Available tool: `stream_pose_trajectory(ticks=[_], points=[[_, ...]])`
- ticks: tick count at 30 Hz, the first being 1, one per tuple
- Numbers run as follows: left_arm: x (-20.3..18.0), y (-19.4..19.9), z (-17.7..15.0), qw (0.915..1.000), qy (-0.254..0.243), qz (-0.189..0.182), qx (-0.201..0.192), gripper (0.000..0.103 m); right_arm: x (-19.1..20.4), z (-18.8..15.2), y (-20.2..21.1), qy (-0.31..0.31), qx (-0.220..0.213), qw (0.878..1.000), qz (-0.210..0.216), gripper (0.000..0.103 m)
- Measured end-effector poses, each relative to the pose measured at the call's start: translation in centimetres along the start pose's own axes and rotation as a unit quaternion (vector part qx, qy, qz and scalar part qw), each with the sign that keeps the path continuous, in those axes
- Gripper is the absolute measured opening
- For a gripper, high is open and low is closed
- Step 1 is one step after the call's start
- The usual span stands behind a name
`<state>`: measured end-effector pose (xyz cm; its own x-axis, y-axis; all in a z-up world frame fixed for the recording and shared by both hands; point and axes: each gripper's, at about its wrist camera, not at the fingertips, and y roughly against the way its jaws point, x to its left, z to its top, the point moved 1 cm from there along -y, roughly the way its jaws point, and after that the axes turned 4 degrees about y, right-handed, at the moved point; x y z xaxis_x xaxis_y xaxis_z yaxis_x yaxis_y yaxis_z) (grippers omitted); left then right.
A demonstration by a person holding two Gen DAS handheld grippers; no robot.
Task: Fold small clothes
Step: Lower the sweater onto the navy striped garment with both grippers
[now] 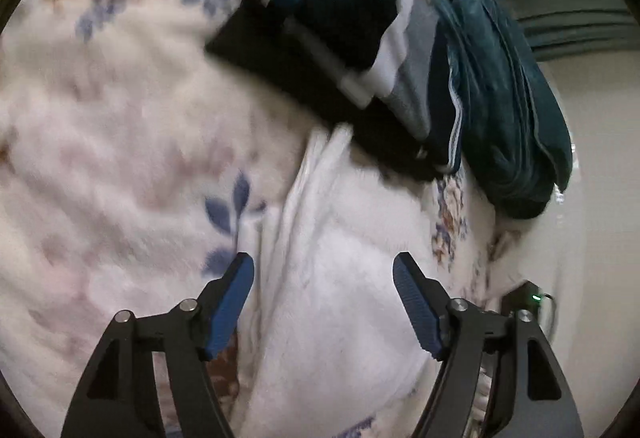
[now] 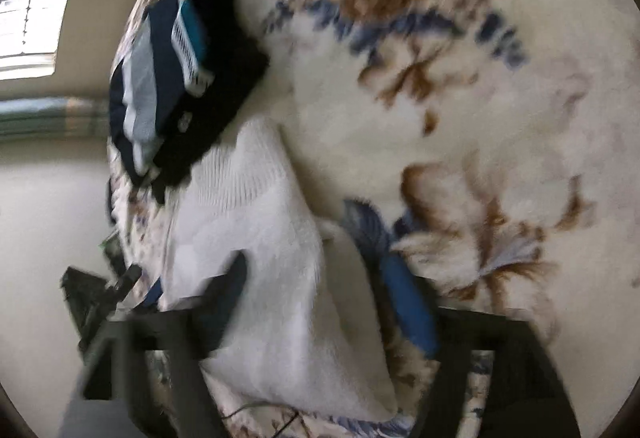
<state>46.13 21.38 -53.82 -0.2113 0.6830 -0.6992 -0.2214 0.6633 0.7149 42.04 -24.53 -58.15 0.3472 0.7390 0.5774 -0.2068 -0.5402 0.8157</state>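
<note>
Left wrist view: left gripper [image 1: 324,270], blue-padded jaws spread wide and holding nothing, poised over a white knitted garment [image 1: 340,258] at lower centre, lying on a cream floral fleece blanket [image 1: 120,138]. A stack of folded dark clothes [image 1: 332,22] sits at upper centre, with a crumpled teal cloth [image 1: 504,110] beside it at right. Right wrist view, blurred: right gripper [image 2: 320,282], jaws likewise wide apart, straddles the white garment [image 2: 272,258] at lower centre.
</note>
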Motion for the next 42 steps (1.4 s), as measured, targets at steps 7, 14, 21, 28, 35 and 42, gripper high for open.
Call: stream_pose_trajectory(ticks=[7,14,21,28,35,42], points=[[2.4,-4.6,-1.6,0.998,0.022,-0.034,0.048,0.07,-1.9,-1.6,-6.9,0.008,0.088,0.992,0.091,0.083],[0.7,-3.0,-2.8,0.9966,0.006,-0.083,0.002,0.032,-1.8,-2.6,-6.9,-0.014,0.055,0.988,0.142,0.037],[-2.9,0.6,-3.8,0.9942,-0.009,-0.102,-0.035,0.03,1.1,-4.2,-2.4,0.022,0.012,0.99,0.142,0.034],[-9.0,6.6,-1.2,0.9889,-0.043,-0.116,-0.083,0.029,6.6,-3.6,3.2,0.049,-0.028,0.983,0.172,0.034],[-14.7,10.0,7.7,0.9835,-0.083,-0.116,-0.11,0.029,14.6,3.9,6.7,0.075,-0.07,0.978,0.183,0.034],[-15.1,5.8,18.9,0.9851,-0.101,-0.099,-0.098,0.03,20.6,14.7,2.2,0.08,-0.09,0.979,0.166,0.034]])
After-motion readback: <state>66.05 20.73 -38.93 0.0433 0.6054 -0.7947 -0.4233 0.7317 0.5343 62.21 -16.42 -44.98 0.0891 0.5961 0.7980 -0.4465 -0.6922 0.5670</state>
